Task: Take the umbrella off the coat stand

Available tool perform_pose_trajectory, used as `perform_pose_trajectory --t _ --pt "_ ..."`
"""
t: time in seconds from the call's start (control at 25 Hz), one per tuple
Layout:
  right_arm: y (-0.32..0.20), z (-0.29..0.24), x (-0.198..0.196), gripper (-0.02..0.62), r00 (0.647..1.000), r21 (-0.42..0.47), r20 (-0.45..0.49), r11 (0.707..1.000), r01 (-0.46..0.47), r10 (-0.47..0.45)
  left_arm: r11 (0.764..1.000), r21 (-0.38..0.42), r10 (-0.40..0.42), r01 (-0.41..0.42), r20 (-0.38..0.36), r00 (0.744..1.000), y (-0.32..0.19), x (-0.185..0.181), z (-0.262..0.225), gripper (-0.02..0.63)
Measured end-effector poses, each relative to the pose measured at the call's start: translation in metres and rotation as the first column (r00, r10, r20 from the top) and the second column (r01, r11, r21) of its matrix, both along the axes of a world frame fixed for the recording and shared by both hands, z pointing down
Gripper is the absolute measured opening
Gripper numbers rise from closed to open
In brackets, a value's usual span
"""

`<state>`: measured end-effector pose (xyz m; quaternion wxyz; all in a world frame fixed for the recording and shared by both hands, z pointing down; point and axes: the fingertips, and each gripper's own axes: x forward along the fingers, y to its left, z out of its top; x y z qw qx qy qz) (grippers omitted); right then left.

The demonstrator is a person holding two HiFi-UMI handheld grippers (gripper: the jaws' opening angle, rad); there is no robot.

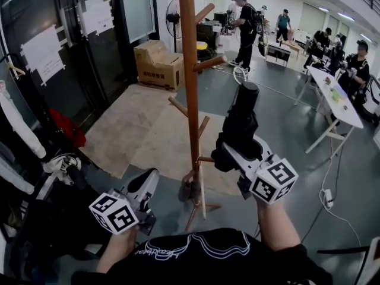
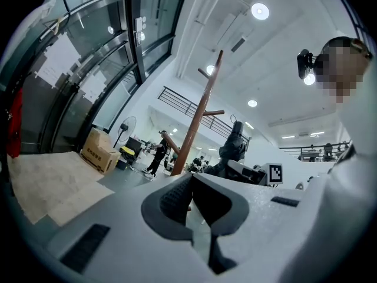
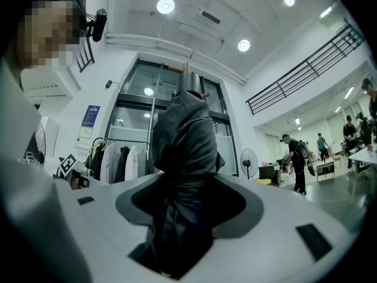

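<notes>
The brown wooden coat stand (image 1: 190, 70) rises at the middle of the head view, with bare pegs up its pole. Just right of the pole, a folded black umbrella (image 1: 240, 123) stands upright with my right gripper (image 1: 233, 151) shut on it. Its lower end hangs close to a low peg. In the right gripper view the umbrella (image 3: 185, 134) fills the gap between the jaws of the right gripper (image 3: 185, 202). My left gripper (image 1: 148, 181) is low at the left, shut and empty. The left gripper (image 2: 191, 184) looks toward the stand (image 2: 200, 117) and the umbrella (image 2: 234, 146).
A cardboard box (image 1: 159, 64) and a standing fan (image 1: 172, 16) are behind the stand. A beige mat (image 1: 136, 129) lies left of its base. Clothes (image 1: 18, 129) hang at the far left. A white table (image 1: 338, 94) and several people are at the right; a power strip (image 1: 328, 198) lies on the floor.
</notes>
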<state>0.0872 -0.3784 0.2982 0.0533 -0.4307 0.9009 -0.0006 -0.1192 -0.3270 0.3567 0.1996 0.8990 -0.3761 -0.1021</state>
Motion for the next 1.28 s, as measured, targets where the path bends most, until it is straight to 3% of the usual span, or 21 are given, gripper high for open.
perform_pose_trajectory --t 0.32,0.72,1.28 --pt "0.041 0.029 -0.004 0.245 1.000 -0.052 0.010 0.998 0.023 -0.022 0.999 -0.017 0.039 -0.039 0.008 0.999 0.013 0.015 0.007 0.005" --pt "0.085 0.057 0.016 0.245 0.997 -0.110 -0.006 0.991 0.075 -0.076 0.997 -0.001 0.077 -0.077 0.006 0.997 0.041 0.066 0.002 0.005" --pt "0.109 0.068 0.039 0.245 0.987 -0.158 -0.009 0.974 0.160 -0.163 0.998 -0.014 0.058 -0.057 0.011 0.998 0.064 0.108 -0.003 0.005"
